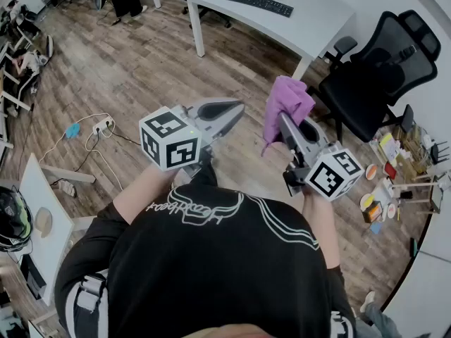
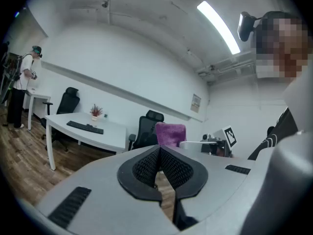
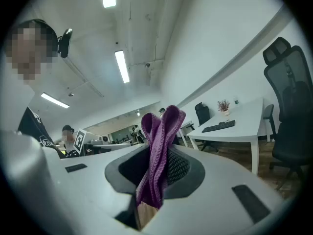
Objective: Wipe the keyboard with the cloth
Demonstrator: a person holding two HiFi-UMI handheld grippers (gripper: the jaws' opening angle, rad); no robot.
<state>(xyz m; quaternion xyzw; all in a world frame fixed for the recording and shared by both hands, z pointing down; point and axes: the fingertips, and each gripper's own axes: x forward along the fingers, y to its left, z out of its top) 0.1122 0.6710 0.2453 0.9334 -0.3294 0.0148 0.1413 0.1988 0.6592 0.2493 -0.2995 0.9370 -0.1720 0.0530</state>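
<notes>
A black keyboard lies on a white desk across the room, also seen as the keyboard and the keyboard in the two gripper views. My right gripper is shut on a purple cloth, which sticks up between its jaws as the cloth. My left gripper is shut and holds nothing; its jaws meet at the tips. Both grippers are held in the air over the wooden floor, well short of the desk.
A black office chair stands right of the desk. Cables and a power strip lie on the floor at left. Another white table edge is near my left side. Boxes and small items crowd the floor at right. A person stands far off.
</notes>
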